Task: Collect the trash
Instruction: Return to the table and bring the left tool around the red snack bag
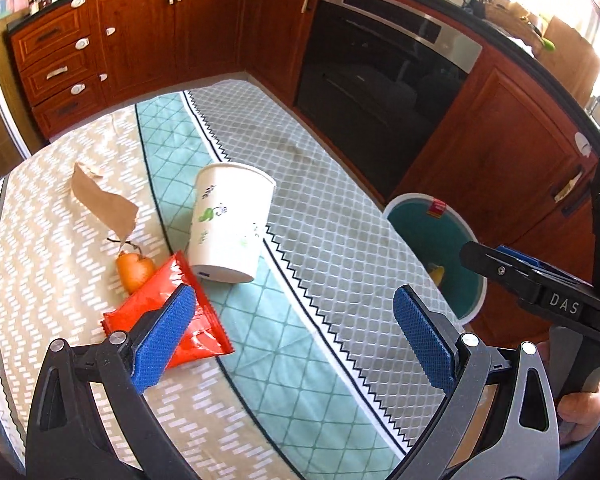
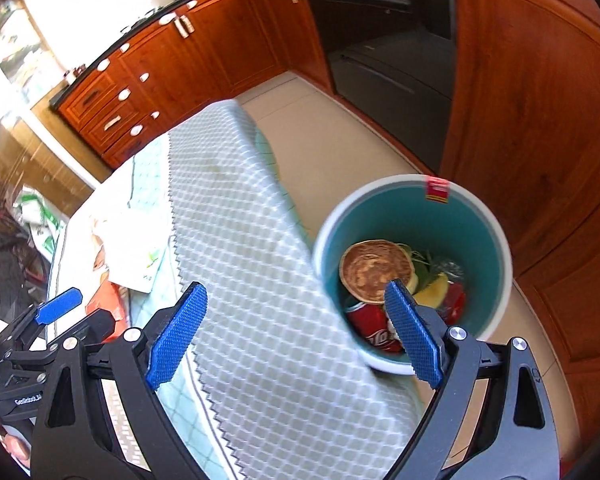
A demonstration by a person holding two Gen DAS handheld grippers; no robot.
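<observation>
On table: one paper cup point(image 1: 231, 226), one red wrapper point(image 1: 171, 312), one brown paper scrap point(image 1: 99, 200), one carrot piece point(image 1: 133, 270). Beside table: one bin point(image 2: 414, 216), holding one red can point(image 2: 370, 322).

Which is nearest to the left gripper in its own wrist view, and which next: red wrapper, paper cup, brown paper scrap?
From the left gripper:
1. Red wrapper, partly hidden behind its left finger.
2. Paper cup, lying tipped just beyond.
3. Brown paper scrap, farther back on the left.

paper cup point(image 1: 229, 224) tipped, red wrapper point(image 1: 171, 312) beside
</observation>
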